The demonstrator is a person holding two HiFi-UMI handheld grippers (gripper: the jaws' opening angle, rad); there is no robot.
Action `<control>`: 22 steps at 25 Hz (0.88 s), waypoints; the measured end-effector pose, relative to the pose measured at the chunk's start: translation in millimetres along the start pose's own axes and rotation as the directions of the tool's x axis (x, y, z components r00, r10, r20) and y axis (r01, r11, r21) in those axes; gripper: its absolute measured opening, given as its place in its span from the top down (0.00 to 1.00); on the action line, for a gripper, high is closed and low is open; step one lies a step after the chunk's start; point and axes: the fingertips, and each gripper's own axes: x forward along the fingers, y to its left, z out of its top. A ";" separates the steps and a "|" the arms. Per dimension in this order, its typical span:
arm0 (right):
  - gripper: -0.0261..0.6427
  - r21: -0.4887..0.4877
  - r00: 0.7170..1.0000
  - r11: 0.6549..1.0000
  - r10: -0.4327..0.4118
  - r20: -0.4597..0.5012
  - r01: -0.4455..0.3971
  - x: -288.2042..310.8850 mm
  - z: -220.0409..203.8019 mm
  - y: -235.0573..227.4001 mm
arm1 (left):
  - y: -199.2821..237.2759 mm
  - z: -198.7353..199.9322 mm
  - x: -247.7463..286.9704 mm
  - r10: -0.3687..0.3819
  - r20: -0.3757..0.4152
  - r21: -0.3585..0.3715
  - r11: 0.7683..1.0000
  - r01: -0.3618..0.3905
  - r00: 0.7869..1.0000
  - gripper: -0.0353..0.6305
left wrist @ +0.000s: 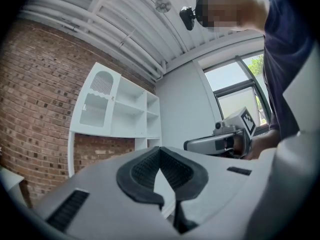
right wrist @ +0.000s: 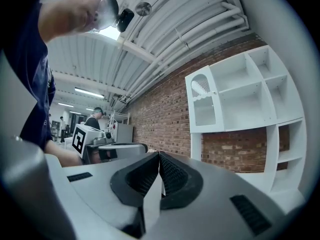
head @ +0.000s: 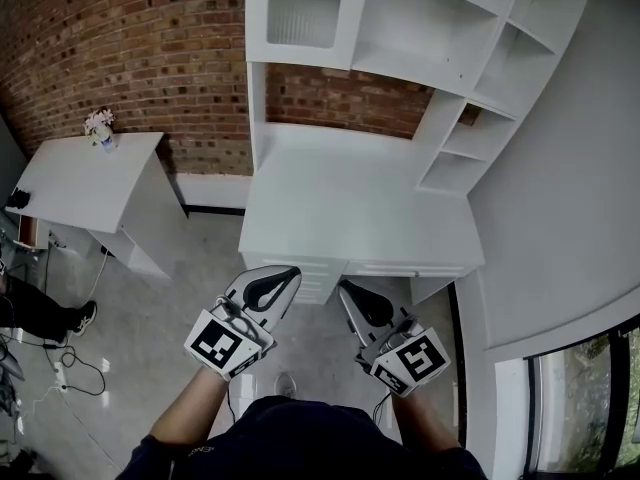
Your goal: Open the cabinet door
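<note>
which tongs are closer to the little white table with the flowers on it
Left. The left tongs hover in front of the desk, to the right of the white table. The right tongs are further right, beyond the left ones.

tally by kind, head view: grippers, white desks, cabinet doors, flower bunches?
Grippers: 2 (left gripper, right gripper)
Desks: 2 (hutch desk, side desk)
Cabinet doors: 1 (cabinet door)
Flower bunches: 1 (flowers)
Total: 6
</note>
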 end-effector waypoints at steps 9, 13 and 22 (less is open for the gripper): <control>0.92 -0.003 1.000 1.000 -0.011 0.001 0.011 30.7 3.1 -14.1 | 35.3 4.0 10.0 -0.006 0.014 0.014 1.000 0.006 1.000 0.94; 0.92 -0.004 1.000 1.000 -0.017 -0.002 0.017 36.7 0.2 -29.6 | 43.9 1.4 23.0 -0.009 0.015 0.018 1.000 0.009 1.000 0.94; 0.92 0.006 1.000 1.000 0.023 0.010 -0.023 63.0 -7.2 -78.9 | 73.0 -10.4 68.3 0.018 0.003 0.027 0.999 -0.018 1.000 0.94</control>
